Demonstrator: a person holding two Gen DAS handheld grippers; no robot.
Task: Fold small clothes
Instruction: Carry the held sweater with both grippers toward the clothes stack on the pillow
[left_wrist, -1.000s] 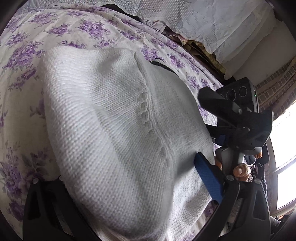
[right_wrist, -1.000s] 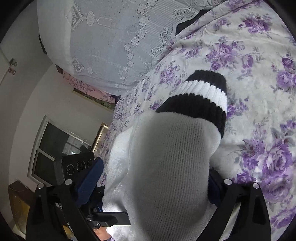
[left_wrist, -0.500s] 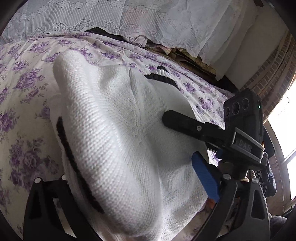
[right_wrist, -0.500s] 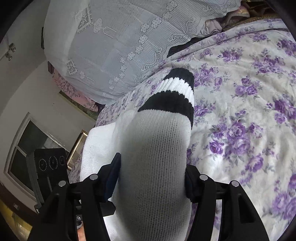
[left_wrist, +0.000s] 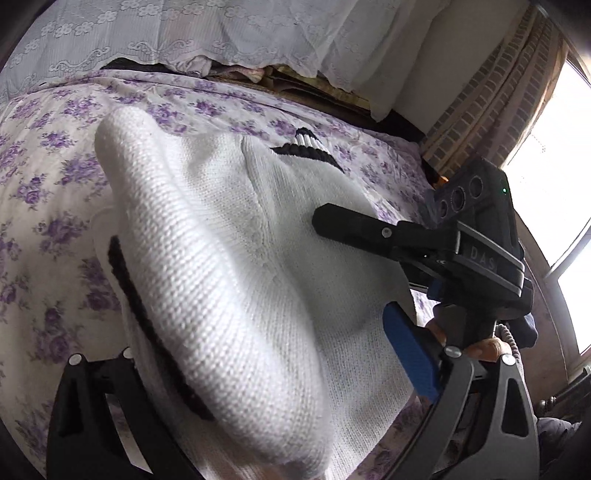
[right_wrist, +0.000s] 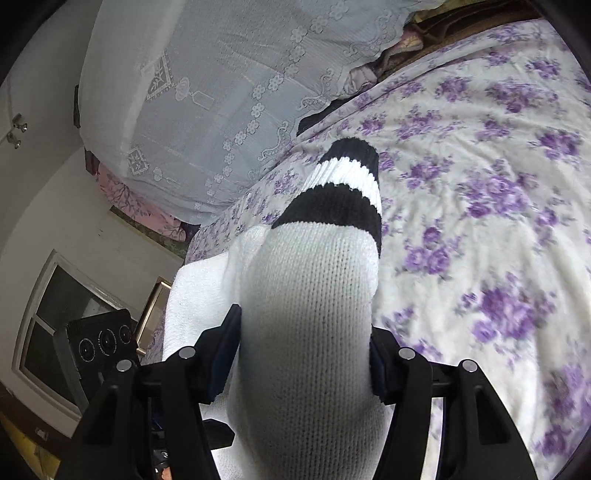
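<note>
My right gripper (right_wrist: 304, 354) has just been closing and now clamps the white knit sweater (right_wrist: 306, 302) by its sleeve, striped cuff (right_wrist: 340, 192) lying toward upper centre. My left gripper (left_wrist: 266, 373) has knit bunched between its jaws; I think it's clamped, but the left pad is hidden, so I can't tell. The sweater lies centre frame on the floral bedspread (left_wrist: 44, 192). I judge it soft, light, stretchy and floppy: grip thick folds or seams, not single edges.

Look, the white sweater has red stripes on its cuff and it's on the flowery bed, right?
Not red. The right wrist view shows the cuff of the white sweater striped black and white. The rest holds: it lies over the flowery bed.
</note>
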